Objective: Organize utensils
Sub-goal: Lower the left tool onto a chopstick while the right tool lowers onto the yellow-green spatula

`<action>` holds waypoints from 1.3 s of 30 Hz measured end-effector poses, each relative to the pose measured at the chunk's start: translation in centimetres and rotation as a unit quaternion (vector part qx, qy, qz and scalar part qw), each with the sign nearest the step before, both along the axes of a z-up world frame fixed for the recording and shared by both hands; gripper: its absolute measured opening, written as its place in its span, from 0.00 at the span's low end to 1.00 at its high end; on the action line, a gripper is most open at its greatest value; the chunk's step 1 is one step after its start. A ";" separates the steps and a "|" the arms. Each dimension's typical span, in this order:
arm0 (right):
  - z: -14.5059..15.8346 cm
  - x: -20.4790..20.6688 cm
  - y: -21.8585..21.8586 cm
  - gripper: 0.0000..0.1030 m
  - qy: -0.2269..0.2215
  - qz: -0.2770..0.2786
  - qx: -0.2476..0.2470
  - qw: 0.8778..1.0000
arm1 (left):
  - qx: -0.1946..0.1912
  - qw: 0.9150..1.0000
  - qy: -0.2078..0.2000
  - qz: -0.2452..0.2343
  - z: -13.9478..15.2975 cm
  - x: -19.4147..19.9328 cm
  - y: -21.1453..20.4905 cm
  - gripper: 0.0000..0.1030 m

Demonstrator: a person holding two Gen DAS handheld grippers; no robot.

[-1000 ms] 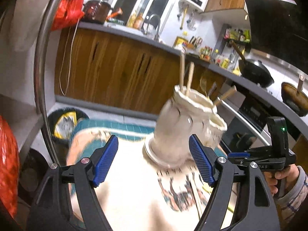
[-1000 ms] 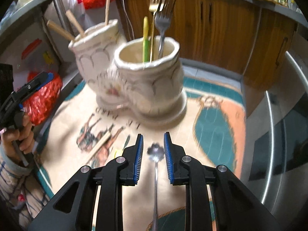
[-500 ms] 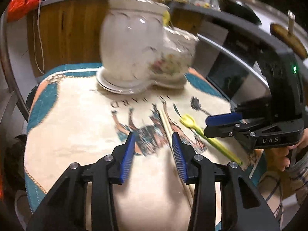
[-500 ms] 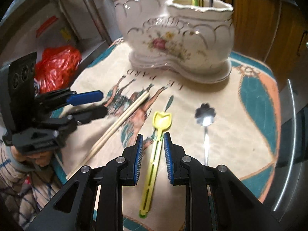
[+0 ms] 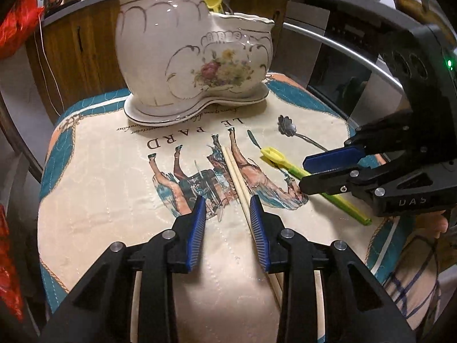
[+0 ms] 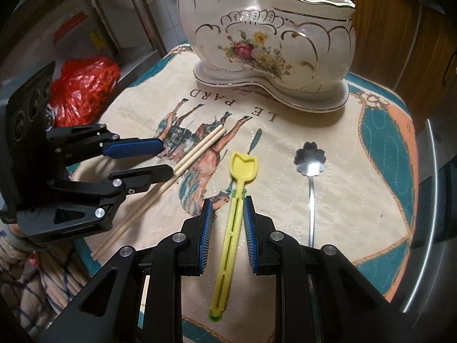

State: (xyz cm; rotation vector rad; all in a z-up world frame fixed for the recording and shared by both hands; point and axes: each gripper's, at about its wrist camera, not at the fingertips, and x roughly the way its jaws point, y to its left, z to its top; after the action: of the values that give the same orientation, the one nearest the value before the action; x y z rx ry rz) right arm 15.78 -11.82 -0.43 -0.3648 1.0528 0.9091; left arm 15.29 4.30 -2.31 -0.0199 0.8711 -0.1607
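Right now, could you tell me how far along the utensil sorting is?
Done: forks and a yellow utensil stand in the holder. In hand: nothing; the open left gripper straddles the chopsticks, the open right gripper the yellow spoon. Left: both, plus the metal spoon.

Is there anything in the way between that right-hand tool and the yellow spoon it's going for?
Nothing visible. The right tool is open and already straddles the yellow spoon's handle, one finger on either side. The chopsticks and the metal spoon lie apart, off to each side of it on the cloth.
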 end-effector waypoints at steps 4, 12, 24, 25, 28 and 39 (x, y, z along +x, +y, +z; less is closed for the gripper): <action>-0.4 -0.1 0.5 0.23 -0.006 0.001 -0.012 1.000 | 0.011 1.000 0.006 -0.006 0.2 0.1 -0.6 0.29; -0.3 0.2 0.2 0.23 -0.012 0.000 -0.031 0.999 | 0.029 0.999 0.018 -0.007 0.1 0.2 -0.9 0.23; -0.3 0.3 0.7 0.23 -0.012 0.011 -0.066 0.998 | 0.056 0.996 0.058 -0.037 0.3 0.5 -2.0 0.21; -0.3 0.4 0.9 0.23 -0.011 0.015 -0.075 0.997 | 0.061 0.995 0.066 -0.040 0.3 0.7 -2.2 0.21; -0.3 0.8 1.1 0.23 0.011 0.022 -0.086 0.996 | 0.059 0.993 0.092 -0.040 0.5 1.2 -1.9 0.21; -0.4 1.2 2.9 0.22 0.034 0.054 -0.169 0.984 | 0.088 0.974 0.195 -0.068 0.9 2.7 -1.8 0.21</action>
State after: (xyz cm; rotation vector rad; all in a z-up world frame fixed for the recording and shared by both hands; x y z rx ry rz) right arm 16.98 -8.92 -0.79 -0.6827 1.2644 0.8428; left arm 17.96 2.46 -1.43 0.1799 1.2776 -0.2107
